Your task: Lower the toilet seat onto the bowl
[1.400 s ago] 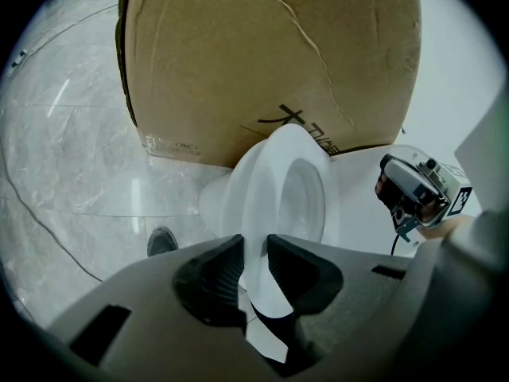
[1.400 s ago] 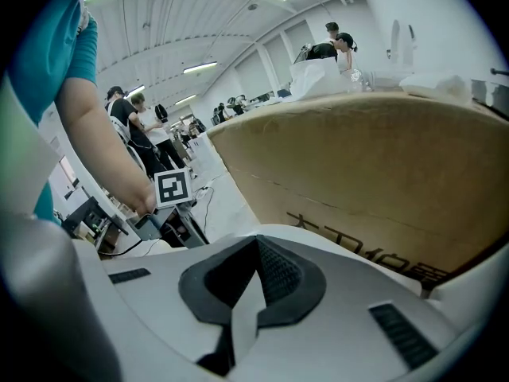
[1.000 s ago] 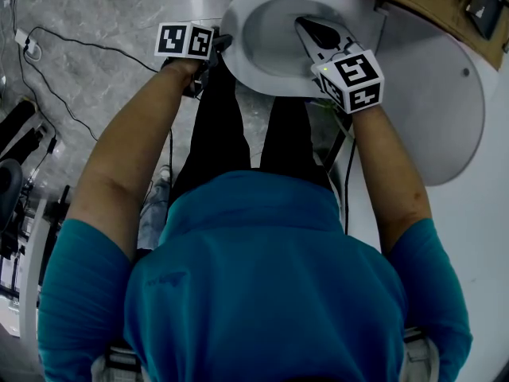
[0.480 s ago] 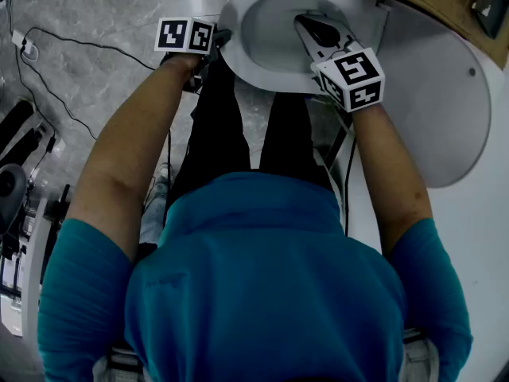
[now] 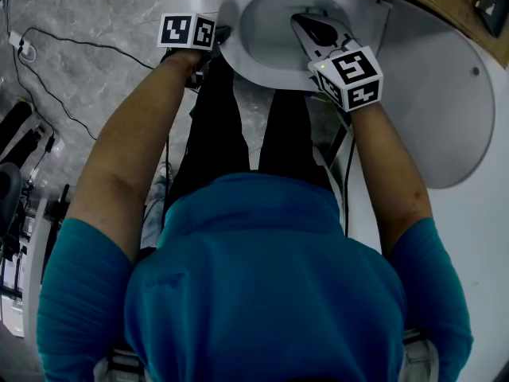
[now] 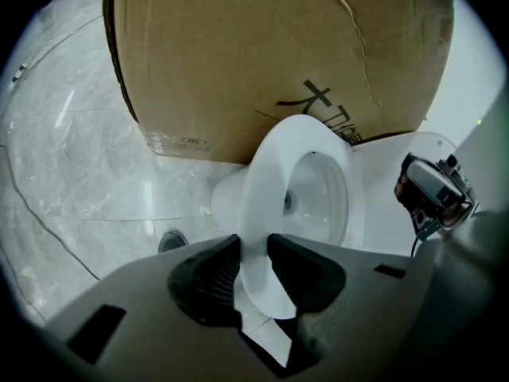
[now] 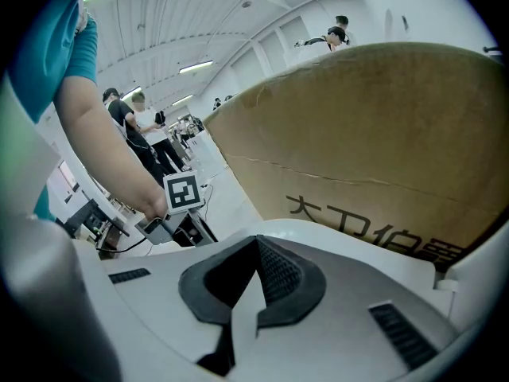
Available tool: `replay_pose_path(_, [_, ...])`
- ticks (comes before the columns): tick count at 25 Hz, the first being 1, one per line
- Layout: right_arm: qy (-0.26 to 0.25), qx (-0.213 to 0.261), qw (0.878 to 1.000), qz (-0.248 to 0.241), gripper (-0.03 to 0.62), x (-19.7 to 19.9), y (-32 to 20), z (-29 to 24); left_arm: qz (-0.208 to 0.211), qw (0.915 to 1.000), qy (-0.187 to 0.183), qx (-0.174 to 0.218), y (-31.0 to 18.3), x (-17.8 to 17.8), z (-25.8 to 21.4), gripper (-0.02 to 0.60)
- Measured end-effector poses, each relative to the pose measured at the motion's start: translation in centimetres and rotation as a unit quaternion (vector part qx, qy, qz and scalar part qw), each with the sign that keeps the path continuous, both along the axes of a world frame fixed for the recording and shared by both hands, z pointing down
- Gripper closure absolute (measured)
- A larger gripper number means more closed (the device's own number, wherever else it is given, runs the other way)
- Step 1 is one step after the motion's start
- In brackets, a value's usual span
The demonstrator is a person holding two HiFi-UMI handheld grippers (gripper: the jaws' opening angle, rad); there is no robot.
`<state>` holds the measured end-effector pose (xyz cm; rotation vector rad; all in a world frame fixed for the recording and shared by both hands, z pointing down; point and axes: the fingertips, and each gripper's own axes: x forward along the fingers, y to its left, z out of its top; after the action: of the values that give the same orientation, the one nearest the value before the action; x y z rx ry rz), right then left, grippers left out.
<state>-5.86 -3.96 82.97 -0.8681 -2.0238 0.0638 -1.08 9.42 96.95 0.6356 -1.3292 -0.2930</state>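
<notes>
The white toilet seat (image 5: 266, 84) lies ring-down over the bowl (image 6: 320, 197) at the top of the head view. My left gripper (image 5: 222, 35) is at the seat's left rim. In the left gripper view the seat's edge (image 6: 274, 173) runs between the two dark pads (image 6: 208, 270) of that gripper (image 6: 253, 255), which still touch it on both sides while the jaws are opening. My right gripper (image 5: 308, 25) hovers over the right side of the bowl. In its own view the right gripper (image 7: 257, 242) has its tips together with nothing held.
The raised white lid (image 5: 436, 110) spreads out to the right of the bowl. A big cardboard box (image 6: 262, 54) stands behind the toilet. A black cable (image 5: 75, 44) trails over the grey marble floor at the left. A floor drain (image 6: 172, 241) sits beside the base.
Both grippers and the toilet have shifted only a little upward in the head view. The left gripper stays at the seat's left rim and the right one over the bowl.
</notes>
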Motion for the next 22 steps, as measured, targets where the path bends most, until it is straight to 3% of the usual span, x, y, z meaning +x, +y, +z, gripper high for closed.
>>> replay_pose_path(7, [0.002, 0.001, 1.0, 0.001, 0.605, 0.1, -0.1, 0.3, 0.014, 0.9997, -0.009, -0.017, -0.1, 0.0, 0.3, 0.462])
replay_pose_path(15, [0.005, -0.003, 1.0, 0.0, 0.605, 0.3, 0.4, 0.5, 0.07, 0.9923, -0.052, -0.088, -0.3, 0.2, 0.6, 0.413])
replay_pose_path(22, [0.008, -0.004, 1.0, 0.0, 0.605, 0.5, 0.2, 0.8, 0.073, 0.993, -0.047, -0.08, -1.2, 0.5, 1.7, 0.365])
